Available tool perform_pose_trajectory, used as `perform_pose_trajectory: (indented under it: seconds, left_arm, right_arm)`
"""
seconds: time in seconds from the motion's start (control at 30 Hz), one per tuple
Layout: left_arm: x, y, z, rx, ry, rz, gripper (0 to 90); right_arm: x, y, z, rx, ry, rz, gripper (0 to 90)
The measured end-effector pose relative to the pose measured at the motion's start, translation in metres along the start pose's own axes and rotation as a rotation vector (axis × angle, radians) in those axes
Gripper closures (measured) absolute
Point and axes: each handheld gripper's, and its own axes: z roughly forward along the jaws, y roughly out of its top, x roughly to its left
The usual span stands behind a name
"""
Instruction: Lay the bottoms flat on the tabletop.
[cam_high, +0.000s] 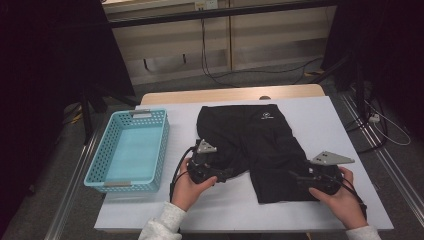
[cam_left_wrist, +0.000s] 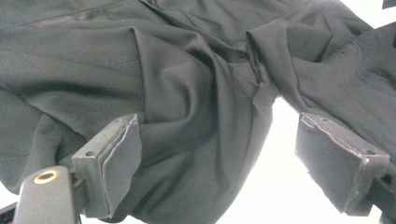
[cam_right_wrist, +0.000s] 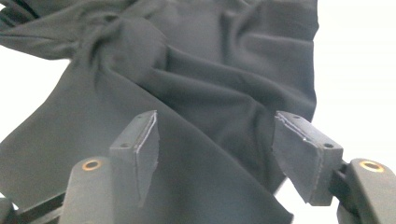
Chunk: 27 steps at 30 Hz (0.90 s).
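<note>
While a pair of black shorts (cam_high: 260, 145) lies spread across the centre of the high view on the white-covered desk (cam_high: 330, 125), both hands sit at its lower edge. At lower centre-left of that frame, the left gripper (cam_high: 220, 176) rests against the bunched left leg of the garment; in the left gripper view its 2 fingers (cam_left_wrist: 116, 163) stand wide, with folds of the dark cloth (cam_left_wrist: 196, 93) lying between them but not pinched. At lower right of the high view, the right gripper (cam_high: 298, 177) points at the flatter right leg; in the right gripper view its fingers (cam_right_wrist: 144, 149) stand apart over the fabric (cam_right_wrist: 196, 84), pressing on nothing. 1 light blue perforated basket (cam_high: 102, 172) sits at the left of the high view, near the shorts but apart from them, with nothing visible inside.
</note>
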Motion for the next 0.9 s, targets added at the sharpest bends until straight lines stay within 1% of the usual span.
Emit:
perform_pose_trajectory:
  seconds: [0.13, 0.2, 0.27, 0.33, 0.4, 0.47, 0.5, 0.53, 0.6, 0.67, 0.73, 0.77, 0.8, 0.83, 0.9]
  left_arm:
    - [-0.001, 0.002, 0.0, -0.002, 0.0, 0.008, 15.2]
    - [-0.002, 0.002, 0.0, -0.002, -0.002, 0.005, 15.1]
    - [-0.001, 0.001, 0.0, 0.005, 0.0, 0.007, 14.9]
    - [0.0, 0.0, 0.0, 0.007, 0.004, 0.006, 14.8]
    - [0.0, 0.0, 0.0, 0.008, 0.005, 0.003, 14.6]
    - [0.001, 0.001, 0.0, 0.005, 0.002, -0.001, 14.4]
    - [0.001, 0.001, -0.001, 0.007, 0.001, 0.001, 14.4]
    - [0.001, 0.002, -0.001, 0.005, 0.0, 0.003, 14.5]
    - [0.001, 0.004, -0.003, -0.005, -0.001, 0.003, 14.6]
    - [0.0, 0.005, -0.005, -0.012, -0.004, 0.005, 14.5]
    - [0.001, 0.005, -0.005, -0.013, -0.001, 0.002, 14.6]
    - [0.001, 0.005, -0.004, -0.015, -0.001, 0.001, 14.6]
    - [0.001, 0.005, -0.003, -0.007, -0.001, 0.007, 14.6]
    - [0.001, 0.004, -0.002, -0.005, -0.001, 0.004, 14.8]
    - [0.0, 0.004, -0.001, 0.0, 0.0, 0.004, 14.8]
  right_arm:
    - [-0.005, -0.011, -0.006, 0.033, -0.028, 0.02, 28.4]
    - [-0.006, -0.015, -0.008, 0.051, -0.05, 0.003, 27.8]
    - [-0.007, -0.017, -0.01, 0.051, -0.057, 0.015, 27.2]
    - [-0.007, -0.02, -0.012, 0.067, -0.06, 0.035, 28.5]
    - [-0.008, -0.023, -0.014, 0.081, -0.068, 0.028, 32.9]
    - [-0.011, -0.026, -0.015, 0.092, -0.071, 0.042, 37.7]
    - [-0.013, -0.027, -0.017, 0.101, -0.074, 0.045, 41.7]
    - [-0.014, -0.028, -0.018, 0.109, -0.083, 0.05, 43.8]
    - [-0.014, -0.029, -0.02, 0.11, -0.075, 0.051, 46.6]
    - [-0.012, -0.031, -0.019, 0.131, -0.057, 0.065, 52.3]
    - [-0.009, -0.032, -0.019, 0.127, -0.059, 0.072, 56.2]
    - [-0.008, -0.031, -0.019, 0.129, -0.057, 0.075, 59.7]
    - [-0.007, -0.032, -0.019, 0.129, -0.055, 0.077, 62.0]
    - [-0.006, -0.032, -0.019, 0.124, -0.056, 0.078, 63.4]
    - [-0.005, -0.032, -0.019, 0.123, -0.045, 0.082, 70.4]
